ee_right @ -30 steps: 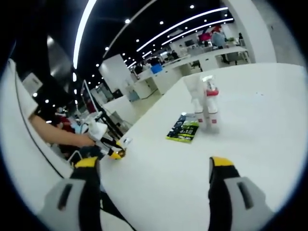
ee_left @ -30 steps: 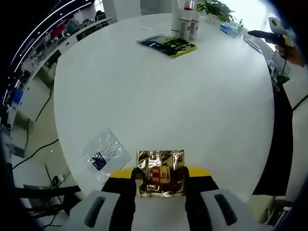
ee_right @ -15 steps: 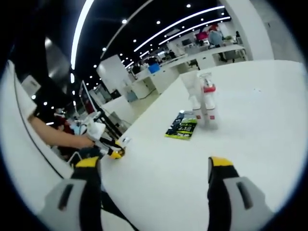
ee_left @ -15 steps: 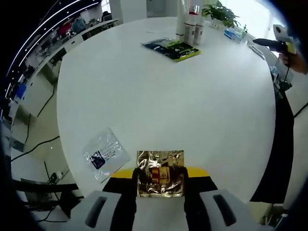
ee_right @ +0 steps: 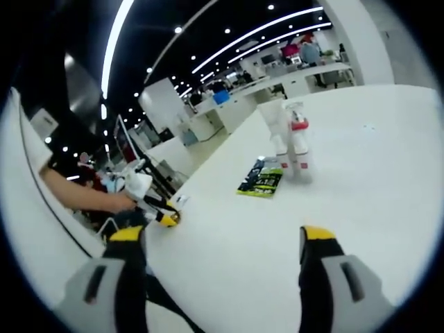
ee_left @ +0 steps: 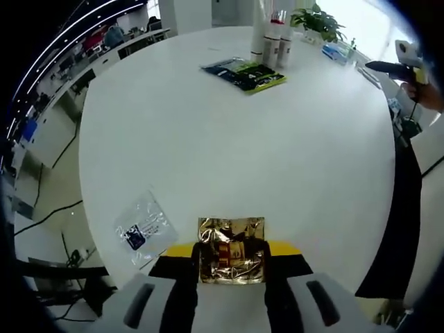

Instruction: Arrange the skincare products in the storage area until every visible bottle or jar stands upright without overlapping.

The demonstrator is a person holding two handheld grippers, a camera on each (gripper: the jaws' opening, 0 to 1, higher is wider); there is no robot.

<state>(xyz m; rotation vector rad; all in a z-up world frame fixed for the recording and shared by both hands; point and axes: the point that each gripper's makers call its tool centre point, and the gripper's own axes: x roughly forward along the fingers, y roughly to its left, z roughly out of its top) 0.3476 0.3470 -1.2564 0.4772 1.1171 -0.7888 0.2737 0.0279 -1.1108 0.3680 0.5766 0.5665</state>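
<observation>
Left gripper view: round white table (ee_left: 229, 146), smooth and matte.
Left gripper (ee_left: 231, 258): black jaws with yellow tips, closed tight on a gold foil sachet (ee_left: 231, 248), crinkled and reflective, roughly square, lying at the table's near edge.
Clear sachet (ee_left: 141, 227): flat transparent plastic with a dark blue printed patch, lying just beside the gold foil sachet.
Dark packet (ee_left: 243, 73): flat, glossy, black with a lime-green end, at the far side of the table.
Bottles (ee_left: 272, 36): slim white cylinders, one with a red band, upright and close together just behind the dark packet.
Potted plant (ee_left: 317, 16): green leaves, beyond the bottles.
Right gripper view: right gripper (ee_right: 222, 248) with jaws spread wide, nothing between them, above the table surface; the bottles stand ahead of it, well apart.
</observation>
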